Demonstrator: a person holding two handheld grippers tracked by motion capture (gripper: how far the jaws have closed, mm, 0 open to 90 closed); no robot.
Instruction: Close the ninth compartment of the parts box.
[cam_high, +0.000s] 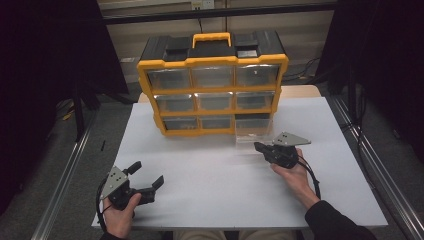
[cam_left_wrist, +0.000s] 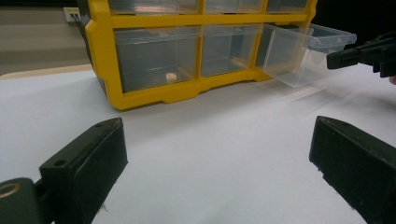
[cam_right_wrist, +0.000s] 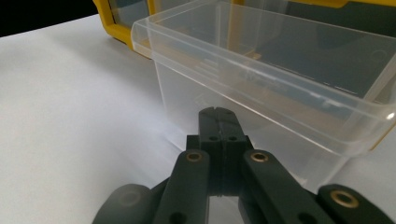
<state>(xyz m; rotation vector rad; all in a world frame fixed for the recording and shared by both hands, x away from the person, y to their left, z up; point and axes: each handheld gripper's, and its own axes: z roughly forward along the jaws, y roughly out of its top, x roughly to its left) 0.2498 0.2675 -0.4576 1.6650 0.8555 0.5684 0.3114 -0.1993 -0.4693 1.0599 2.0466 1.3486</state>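
Note:
A yellow and black organizer (cam_high: 212, 82) with clear drawers stands at the back of the white table (cam_high: 225, 195). Its bottom right drawer (cam_high: 252, 134) is pulled out toward me and looks empty in the right gripper view (cam_right_wrist: 261, 70). My right gripper (cam_high: 257, 146) is shut, with nothing seen between the jaws, and its tip (cam_right_wrist: 217, 116) sits right at that drawer's front wall. The left gripper view shows this drawer (cam_left_wrist: 299, 51) with the right gripper (cam_left_wrist: 334, 59) beside it. My left gripper (cam_high: 147, 174) rests open near the table's front left, jaws wide apart (cam_left_wrist: 217, 154) over bare table.
A small tan piece (cam_left_wrist: 171, 76) lies in the organizer's bottom left drawer. The organizer has an orange carry handle (cam_high: 212, 39) on top. Metal rails (cam_high: 67, 170) run along both sides of the table, with dark curtains beyond.

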